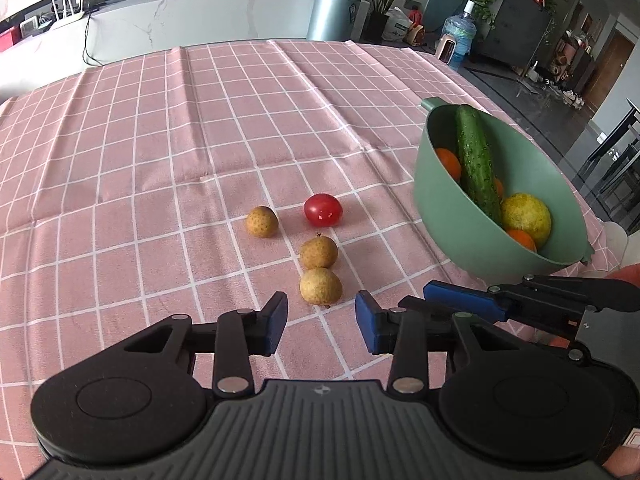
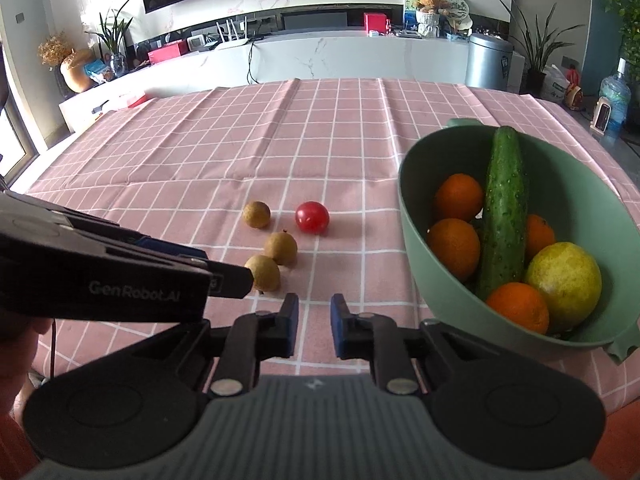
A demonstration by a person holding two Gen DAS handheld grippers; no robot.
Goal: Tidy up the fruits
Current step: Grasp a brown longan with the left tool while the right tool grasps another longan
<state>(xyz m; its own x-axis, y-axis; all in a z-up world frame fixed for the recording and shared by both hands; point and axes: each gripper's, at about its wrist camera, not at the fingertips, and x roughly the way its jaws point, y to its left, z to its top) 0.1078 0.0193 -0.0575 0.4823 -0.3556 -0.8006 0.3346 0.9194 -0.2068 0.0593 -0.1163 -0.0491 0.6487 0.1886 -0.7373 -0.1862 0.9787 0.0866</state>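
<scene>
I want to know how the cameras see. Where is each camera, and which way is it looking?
Left wrist: rides on the left gripper, looking forward and down at the nearest longan; the right gripper's fingers poke in from the right.
Right wrist: rides on the right gripper, looking forward and down at the tablecloth; the left gripper crosses in from the left, with part of a hand.
Both share: three longans, tomato, green bowl.
</scene>
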